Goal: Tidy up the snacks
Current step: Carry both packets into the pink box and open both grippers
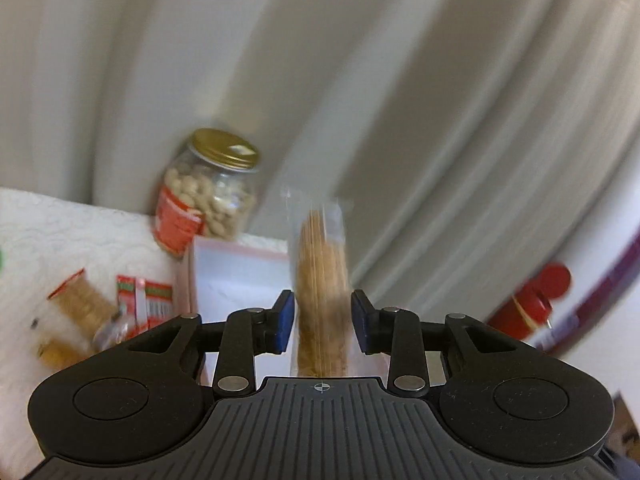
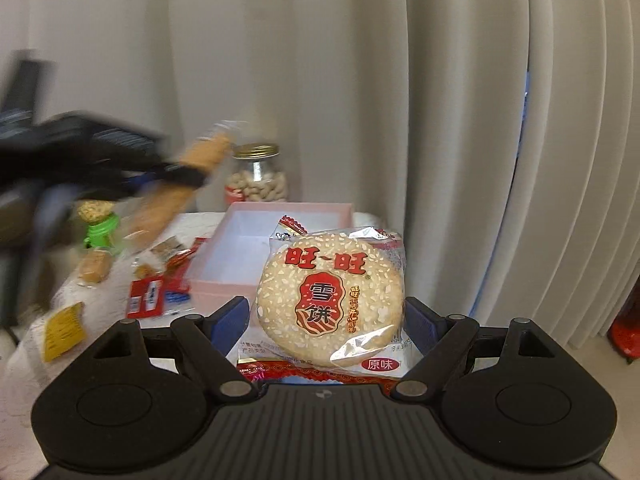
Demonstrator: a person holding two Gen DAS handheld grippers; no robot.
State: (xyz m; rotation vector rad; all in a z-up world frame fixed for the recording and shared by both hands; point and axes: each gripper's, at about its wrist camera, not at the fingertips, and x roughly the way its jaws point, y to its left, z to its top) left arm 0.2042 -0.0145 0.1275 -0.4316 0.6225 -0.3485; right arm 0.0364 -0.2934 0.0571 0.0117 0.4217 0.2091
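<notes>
Curtain backdrop | left tongs (image 1: 322,316) raised, clamping biscuit sleeve (image 1: 322,276) | right tongs (image 2: 330,320) gripping rice cracker (image 2: 330,300)

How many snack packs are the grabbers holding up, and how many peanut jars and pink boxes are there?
Held snack packs: 2 (long cracker pack, round rice cracker pack)
Peanut jars: 1
Pink boxes: 1
Total: 4
</notes>
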